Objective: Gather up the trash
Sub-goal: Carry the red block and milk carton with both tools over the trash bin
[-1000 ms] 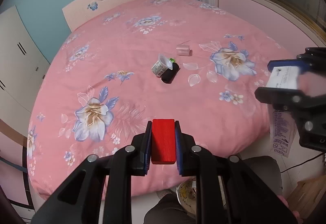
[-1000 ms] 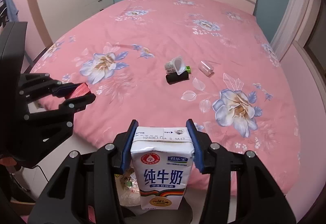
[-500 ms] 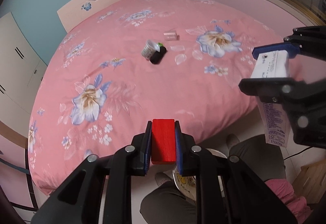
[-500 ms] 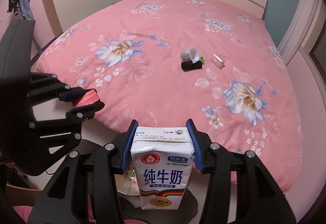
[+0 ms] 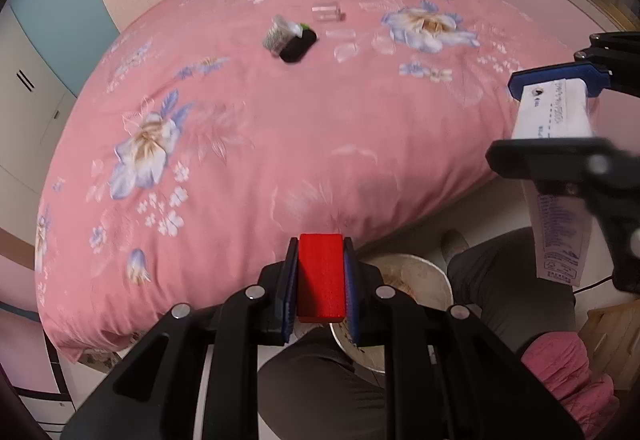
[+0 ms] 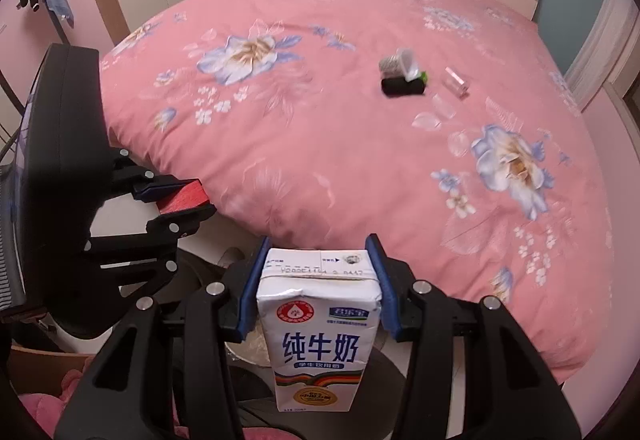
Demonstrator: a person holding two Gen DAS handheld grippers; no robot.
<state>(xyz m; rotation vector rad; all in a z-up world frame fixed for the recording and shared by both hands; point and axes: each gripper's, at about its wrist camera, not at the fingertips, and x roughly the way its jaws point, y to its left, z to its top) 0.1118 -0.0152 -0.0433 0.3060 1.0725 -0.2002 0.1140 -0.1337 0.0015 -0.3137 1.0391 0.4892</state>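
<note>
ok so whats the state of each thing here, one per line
left gripper: shut on the red block
right gripper: shut on the milk carton, upright
bin: open, below both grippers
white cup: tipped over on the bed
black roll: lying on its side, beside the cup
clear container: lying on the bed, apart

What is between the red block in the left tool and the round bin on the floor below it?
Nothing visible. The left tool grips the red block at the foot of the bed, and the bin opens just below and beside it. The person's dark trouser leg lies beside the bin's rim, not over its mouth.
</note>
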